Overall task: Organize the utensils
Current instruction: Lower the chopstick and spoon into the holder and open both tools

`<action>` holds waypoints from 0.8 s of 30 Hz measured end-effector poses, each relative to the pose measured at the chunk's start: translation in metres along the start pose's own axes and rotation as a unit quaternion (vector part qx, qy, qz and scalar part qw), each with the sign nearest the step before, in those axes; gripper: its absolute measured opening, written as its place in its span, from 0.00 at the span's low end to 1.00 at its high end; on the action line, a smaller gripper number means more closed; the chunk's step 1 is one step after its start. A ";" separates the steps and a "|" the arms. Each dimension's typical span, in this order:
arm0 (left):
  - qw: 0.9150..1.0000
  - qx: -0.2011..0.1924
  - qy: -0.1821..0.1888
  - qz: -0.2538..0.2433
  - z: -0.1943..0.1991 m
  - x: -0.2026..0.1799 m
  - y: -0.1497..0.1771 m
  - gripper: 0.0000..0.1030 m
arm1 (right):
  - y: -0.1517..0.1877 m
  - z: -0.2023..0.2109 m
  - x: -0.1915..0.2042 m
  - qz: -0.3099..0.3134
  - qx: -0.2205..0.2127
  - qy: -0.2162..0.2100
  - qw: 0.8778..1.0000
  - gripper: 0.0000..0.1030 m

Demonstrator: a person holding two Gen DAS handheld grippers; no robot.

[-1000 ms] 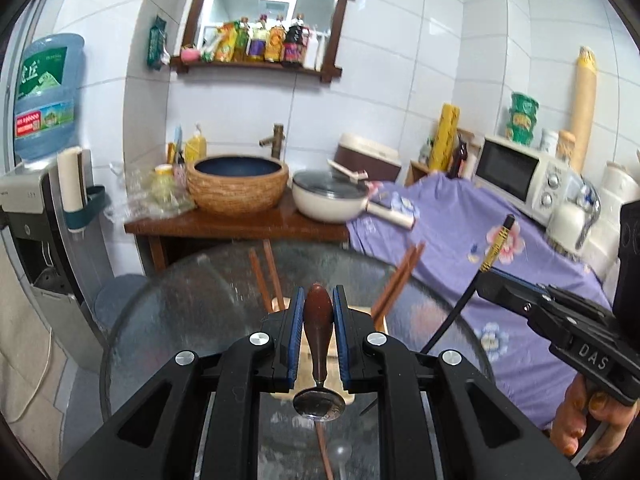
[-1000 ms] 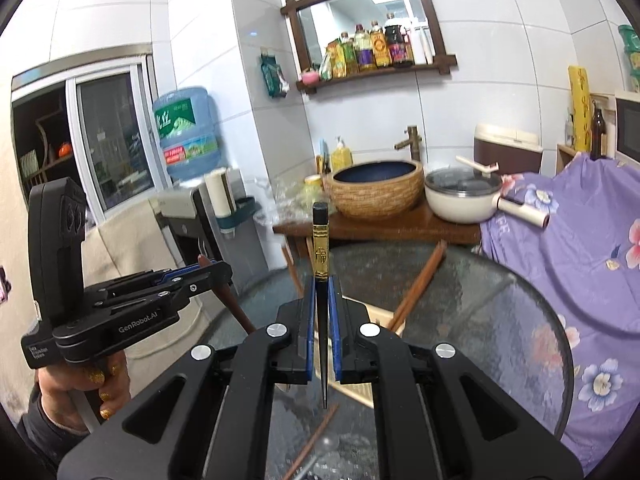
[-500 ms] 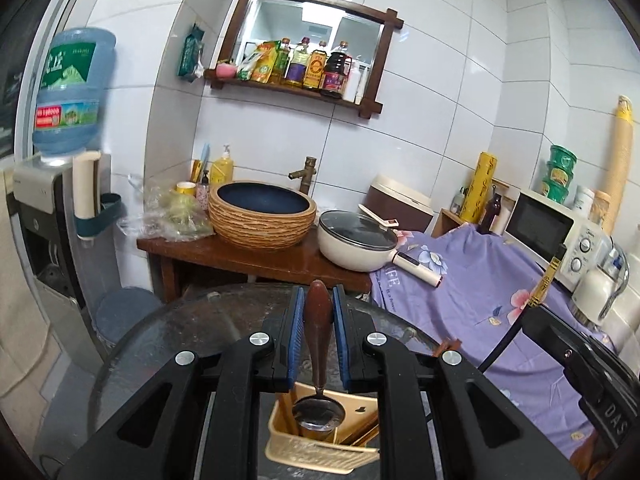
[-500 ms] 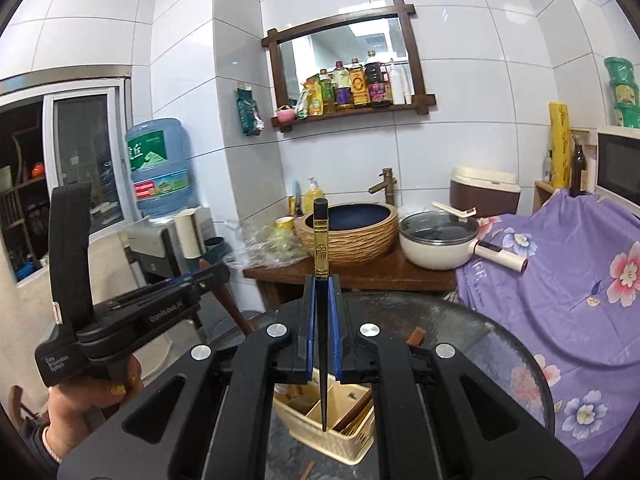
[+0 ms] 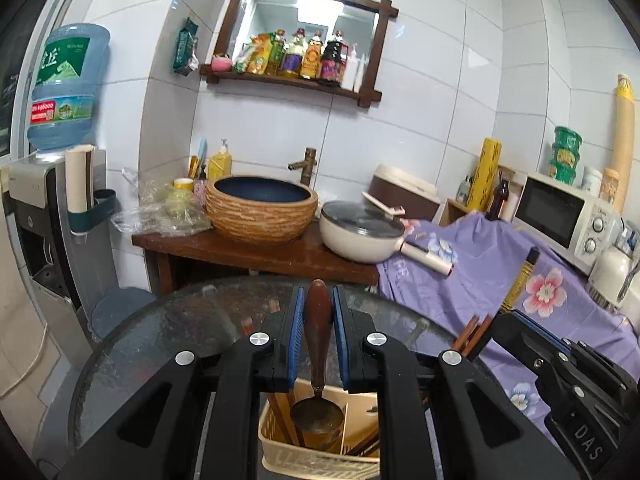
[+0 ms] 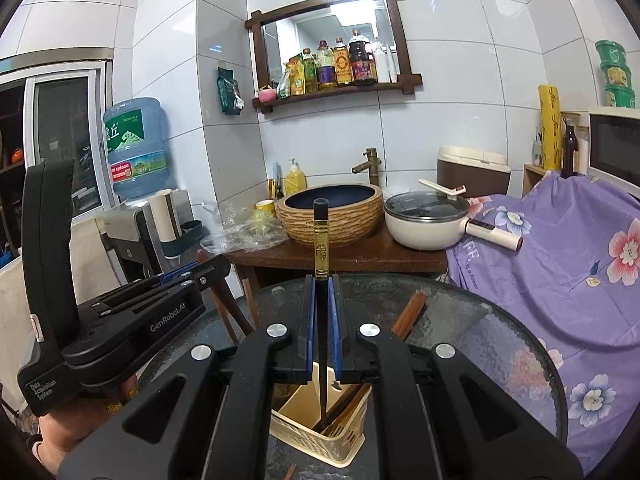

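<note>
Left gripper: jaws narrow, blue pads clamped on the brown wooden handle of a spoon; handle stands up between the pads, metal bowl hangs below them, directly over the left part of the cream utensil basket. Brown chopsticks already stand inside that basket, left of and behind the spoon bowl. Right gripper: jaws closed tight on a black chopstick; its gold-banded top rises above the pads, its thin tip points down into the basket's open compartment. Seen from the left wrist, the right gripper sits at the near right edge, with the same chopstick slanting up over the purple cloth. Seen from the right wrist, the left gripper is at near left, held by a hand. Basket rests on a round glass table; loose brown chopsticks lie on the glass just beyond it, right of centre. Farther off: wooden counter with a woven-sided basin and a lidded cream pan to its right. Purple floral cloth covers the right side; microwave at far right. Water dispenser with blue bottle at far left.
</note>
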State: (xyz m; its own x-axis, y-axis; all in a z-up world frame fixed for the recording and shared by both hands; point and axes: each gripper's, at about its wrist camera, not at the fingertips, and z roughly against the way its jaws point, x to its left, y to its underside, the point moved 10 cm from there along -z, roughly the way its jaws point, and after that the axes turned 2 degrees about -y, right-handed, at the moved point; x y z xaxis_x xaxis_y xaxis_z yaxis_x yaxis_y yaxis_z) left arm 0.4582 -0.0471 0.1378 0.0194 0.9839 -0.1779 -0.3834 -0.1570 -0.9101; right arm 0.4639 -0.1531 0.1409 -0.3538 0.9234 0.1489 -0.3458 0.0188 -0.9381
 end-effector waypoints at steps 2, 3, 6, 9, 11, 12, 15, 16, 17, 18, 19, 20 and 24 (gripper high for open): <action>1.000 0.004 -0.001 -0.003 -0.005 0.000 0.009 0.14 | 0.007 -0.003 -0.002 -0.002 0.005 0.001 1.000 0.07; 1.000 0.006 -0.002 -0.004 -0.006 0.002 0.013 0.14 | 0.011 -0.004 -0.003 -0.004 0.008 0.002 1.000 0.07; 1.000 0.018 -0.001 -0.005 -0.012 0.004 0.024 0.14 | 0.021 -0.008 -0.005 -0.004 0.015 0.002 1.000 0.07; 1.000 0.026 -0.001 -0.009 -0.014 0.006 0.034 0.14 | 0.032 -0.012 -0.006 -0.004 0.024 0.003 1.000 0.07; 1.000 0.018 -0.006 -0.020 -0.012 0.006 0.035 0.14 | 0.040 -0.014 -0.008 -0.007 0.030 0.002 1.000 0.07; 0.999 0.015 -0.006 -0.028 -0.011 0.004 0.037 0.14 | 0.043 -0.016 -0.009 -0.007 0.033 0.002 0.999 0.07; 0.999 0.014 -0.007 -0.042 -0.009 0.000 0.037 0.14 | 0.050 -0.019 -0.011 -0.007 0.040 0.003 0.999 0.07; 0.999 0.015 -0.007 -0.042 -0.010 0.001 0.037 0.14 | 0.053 -0.020 -0.012 -0.008 0.043 0.004 0.999 0.07; 0.999 0.016 -0.006 -0.038 -0.011 0.002 0.036 0.14 | 0.055 -0.021 -0.013 -0.009 0.046 0.006 0.999 0.07; 0.999 0.017 -0.005 -0.034 -0.012 0.003 0.036 0.14 | 0.057 -0.021 -0.014 -0.008 0.047 0.007 0.999 0.07; 0.999 0.019 -0.005 -0.032 -0.013 0.005 0.035 0.14 | 0.058 -0.022 -0.015 -0.006 0.049 0.010 0.999 0.07; 0.999 0.020 -0.005 -0.033 -0.013 0.005 0.035 0.14 | 0.060 -0.022 -0.015 -0.004 0.050 0.010 0.999 0.07; 0.999 0.026 -0.005 -0.031 -0.016 0.007 0.035 0.14 | 0.066 -0.024 -0.016 0.006 0.056 0.016 0.998 0.07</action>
State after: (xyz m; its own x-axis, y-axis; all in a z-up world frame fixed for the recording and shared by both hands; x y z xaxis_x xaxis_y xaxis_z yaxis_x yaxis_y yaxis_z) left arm 0.4595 -0.0470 0.0991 0.0355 0.9925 -0.1174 -0.4294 -0.0909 -0.8985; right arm 0.4673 -0.1578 0.0690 -0.3309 0.9353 0.1251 -0.4369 -0.0344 -0.8989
